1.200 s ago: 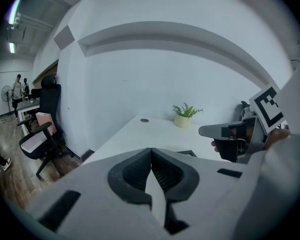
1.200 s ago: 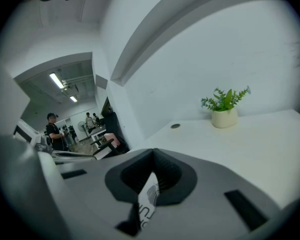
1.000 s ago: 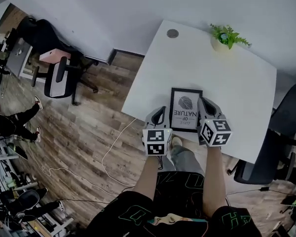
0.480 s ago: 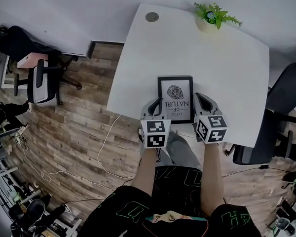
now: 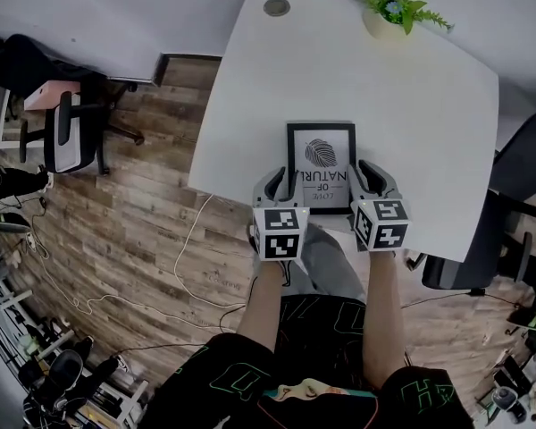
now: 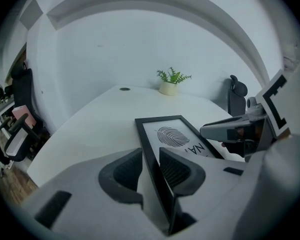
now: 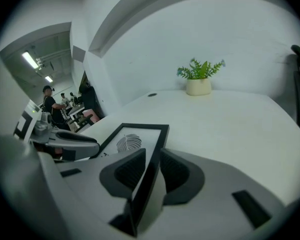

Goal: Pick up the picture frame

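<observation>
Both hand-held grippers loosening on a picture frame that lies on the counter

The left hand-held gripper (image 6: 149, 158) straddles the left rail of the picture frame (image 5: 320, 166), its jaws opening, pads not pressing on the rail. The frame lies face up near the front edge of the white counter (image 5: 420, 105), flat as far as can be seen, well short of the potted plant (image 5: 395, 12) at the far edge. The right hand-held gripper (image 7: 152, 156) straddles the right rail the same way, jaws also opening with the rail between them. To lift it well, each pad pair probably wants to sit square on the black moulding and not on the glass. Both should close together, and the two hands rise evenly, so the frame neither twists nor slips out of one side.
</observation>
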Demonstrator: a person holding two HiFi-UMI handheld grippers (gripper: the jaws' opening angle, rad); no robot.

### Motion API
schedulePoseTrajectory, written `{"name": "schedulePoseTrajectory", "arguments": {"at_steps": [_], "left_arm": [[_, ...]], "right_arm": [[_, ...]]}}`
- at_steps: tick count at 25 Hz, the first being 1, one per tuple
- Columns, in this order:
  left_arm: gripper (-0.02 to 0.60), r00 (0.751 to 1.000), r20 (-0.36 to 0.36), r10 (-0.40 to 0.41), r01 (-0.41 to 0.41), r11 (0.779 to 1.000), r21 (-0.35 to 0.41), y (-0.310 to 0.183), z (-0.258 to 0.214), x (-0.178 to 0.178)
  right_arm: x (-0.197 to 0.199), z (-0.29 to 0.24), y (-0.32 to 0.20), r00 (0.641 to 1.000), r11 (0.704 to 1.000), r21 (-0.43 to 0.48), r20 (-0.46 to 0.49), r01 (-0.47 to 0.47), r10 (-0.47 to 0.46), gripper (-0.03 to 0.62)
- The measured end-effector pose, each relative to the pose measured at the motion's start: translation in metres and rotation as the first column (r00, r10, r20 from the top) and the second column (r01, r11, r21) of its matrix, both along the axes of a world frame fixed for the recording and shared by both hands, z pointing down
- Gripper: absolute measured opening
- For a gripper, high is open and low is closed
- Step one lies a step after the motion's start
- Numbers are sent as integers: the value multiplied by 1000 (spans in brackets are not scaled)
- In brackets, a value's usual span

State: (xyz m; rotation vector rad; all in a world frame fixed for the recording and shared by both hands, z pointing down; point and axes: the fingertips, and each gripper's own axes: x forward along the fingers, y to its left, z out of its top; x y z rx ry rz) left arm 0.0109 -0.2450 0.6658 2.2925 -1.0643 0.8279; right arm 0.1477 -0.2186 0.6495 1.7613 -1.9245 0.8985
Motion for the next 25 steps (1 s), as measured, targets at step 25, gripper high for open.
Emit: {"name": "schedulePoseTrajectory", "arguments": {"at_steps": [25], "left_arm": [[89,997,-41,-59,56,996,-75,1,8,-2]], "right_arm": [[-5,17,3,998,994,-108,64,-10,17,89]]}}
